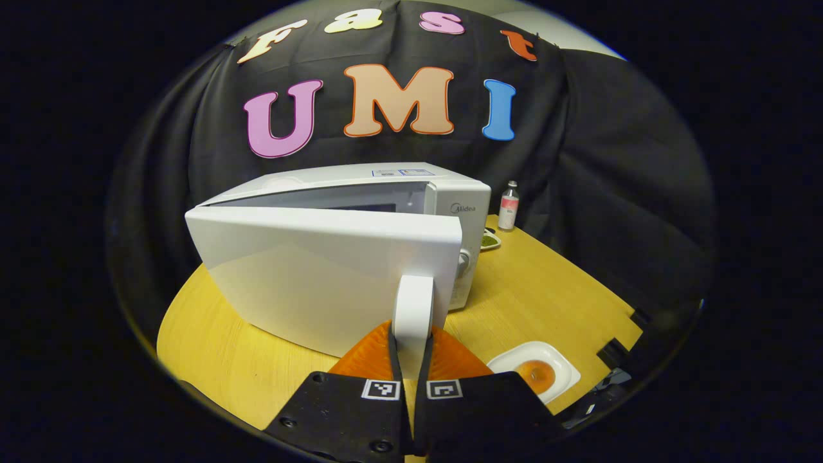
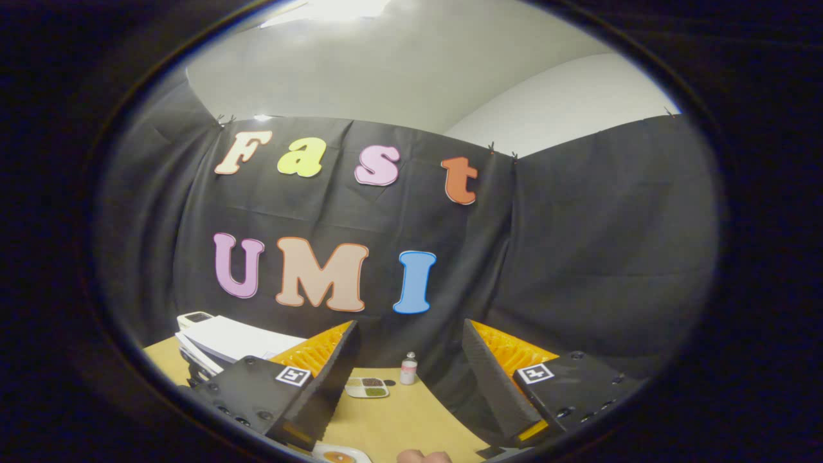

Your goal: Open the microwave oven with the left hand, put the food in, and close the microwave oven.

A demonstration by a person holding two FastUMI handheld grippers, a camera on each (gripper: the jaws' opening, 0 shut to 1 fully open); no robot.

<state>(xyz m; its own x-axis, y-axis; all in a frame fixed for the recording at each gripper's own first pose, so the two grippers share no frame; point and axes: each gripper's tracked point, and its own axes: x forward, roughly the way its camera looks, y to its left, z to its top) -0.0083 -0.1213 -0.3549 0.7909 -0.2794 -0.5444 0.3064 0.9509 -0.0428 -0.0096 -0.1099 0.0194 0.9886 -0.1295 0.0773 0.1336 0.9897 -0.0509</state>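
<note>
Yellow wooden tabletop point(image 1: 533, 289) carries a white microwave point(image 1: 360, 212) toward its back edge, its door point(image 1: 321, 276) swung partly open. Clamped on the door's white handle point(image 1: 413, 312), the left gripper point(image 1: 411, 360) has its jaws nearly closed around it. Food on a white plate point(image 1: 537, 373) sits near the front edge. Well above the tabletop, the right gripper point(image 2: 408, 366) has jaws spread wide, holding nothing. A small bottle point(image 1: 508, 206) stands at the back edge.
</note>
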